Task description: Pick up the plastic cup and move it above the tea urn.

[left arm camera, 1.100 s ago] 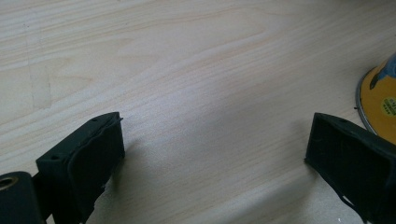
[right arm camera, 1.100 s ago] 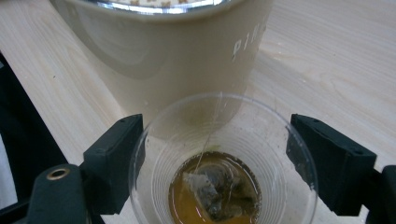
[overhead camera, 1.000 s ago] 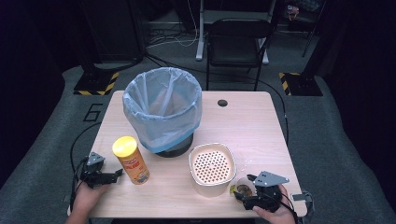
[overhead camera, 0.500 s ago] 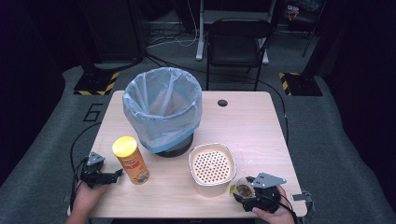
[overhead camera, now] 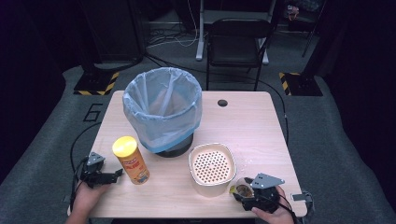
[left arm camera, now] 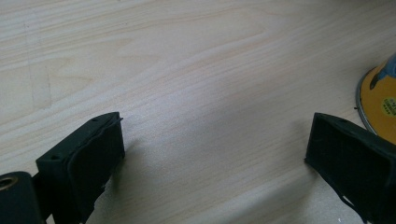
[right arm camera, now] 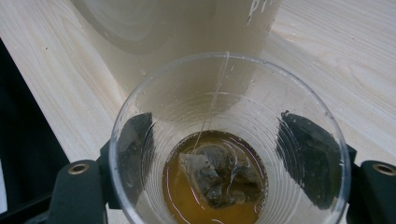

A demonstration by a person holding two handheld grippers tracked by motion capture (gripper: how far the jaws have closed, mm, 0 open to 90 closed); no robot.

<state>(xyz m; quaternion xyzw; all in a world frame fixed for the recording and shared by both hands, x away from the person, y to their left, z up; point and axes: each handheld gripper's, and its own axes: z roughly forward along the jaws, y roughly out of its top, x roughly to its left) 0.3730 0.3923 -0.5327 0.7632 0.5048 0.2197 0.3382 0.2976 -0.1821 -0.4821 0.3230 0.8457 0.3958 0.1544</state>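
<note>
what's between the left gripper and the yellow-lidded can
Nothing: bare wood of the table separates the open left gripper from the can, in the left gripper view; the high view agrees.

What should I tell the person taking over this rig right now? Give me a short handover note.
Right gripper: jaws have just been closing around the clear plastic cup, which stands between them at the table's front right edge; I cannot tell whether the pads press it yet.
Cup holds a little brown tea and a used tea bag.
Left gripper: open, empty, resting beside the yellow-lidded can.
Strainer tub sits next to the cup; lined bin behind.
Done: cup approached. Left: likely lift and empty it.
</note>
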